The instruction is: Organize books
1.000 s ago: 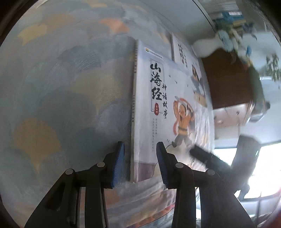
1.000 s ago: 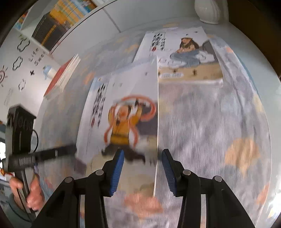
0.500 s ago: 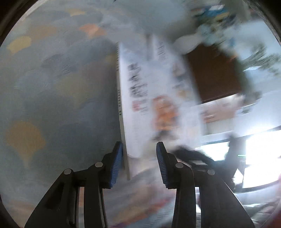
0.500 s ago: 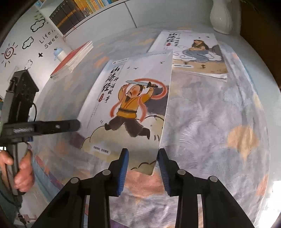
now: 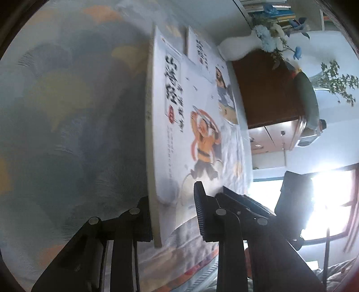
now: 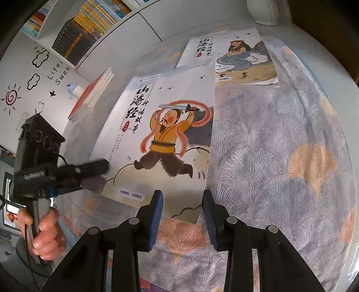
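Observation:
A thin white book with a sword-swinging warrior on its cover (image 5: 202,139) (image 6: 170,134) lies tilted on the patterned tablecloth, its spine side raised. My left gripper (image 5: 174,215) straddles the near spine corner. Its jaws are closing, the spine edge rests against one finger, and a gap still shows at the other pad. In the right wrist view its upper finger (image 6: 94,167) lies over that corner. My right gripper (image 6: 181,211) stands open around the book's other near corner without pressing it. A second book with a mermaid cover (image 6: 235,58) (image 5: 224,85) lies flat behind, partly overlapped.
A stack of red books (image 6: 92,94) sits at the table's far left, and a white vase (image 6: 264,11) (image 5: 237,47) at the back. Shelves of books (image 6: 89,29) line the wall. A brown cabinet (image 5: 269,89) stands beside the table. A hand (image 6: 42,233) holds the left gripper's handle.
The left gripper has slid further onto the book's spine corner and its jaws have narrowed. The spine side now stands higher. The right jaws are narrower than a second ago.

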The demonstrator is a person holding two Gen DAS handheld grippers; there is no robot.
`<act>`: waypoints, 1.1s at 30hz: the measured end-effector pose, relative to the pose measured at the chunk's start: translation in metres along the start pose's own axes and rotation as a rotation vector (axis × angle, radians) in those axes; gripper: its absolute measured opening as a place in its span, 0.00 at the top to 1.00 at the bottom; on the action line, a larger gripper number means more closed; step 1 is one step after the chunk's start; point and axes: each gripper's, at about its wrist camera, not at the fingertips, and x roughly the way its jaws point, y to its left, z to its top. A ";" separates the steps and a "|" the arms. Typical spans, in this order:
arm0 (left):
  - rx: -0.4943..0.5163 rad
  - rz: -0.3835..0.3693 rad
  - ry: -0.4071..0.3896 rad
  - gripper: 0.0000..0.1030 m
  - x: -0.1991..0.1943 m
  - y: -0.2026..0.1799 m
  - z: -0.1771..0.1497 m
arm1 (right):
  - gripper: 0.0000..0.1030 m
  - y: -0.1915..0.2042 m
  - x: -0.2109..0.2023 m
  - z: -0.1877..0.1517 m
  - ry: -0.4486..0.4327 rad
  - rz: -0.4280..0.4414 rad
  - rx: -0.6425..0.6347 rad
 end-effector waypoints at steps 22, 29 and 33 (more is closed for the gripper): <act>-0.043 -0.125 0.004 0.78 -0.015 -0.009 0.023 | 0.72 -0.042 0.016 0.025 -0.019 0.420 0.437; 0.078 0.041 0.081 0.78 -0.014 -0.004 0.025 | 0.72 0.008 0.004 0.029 -0.024 0.151 0.085; 0.148 0.084 0.137 0.78 -0.013 -0.004 0.030 | 0.73 0.025 0.003 0.030 -0.020 0.076 -0.032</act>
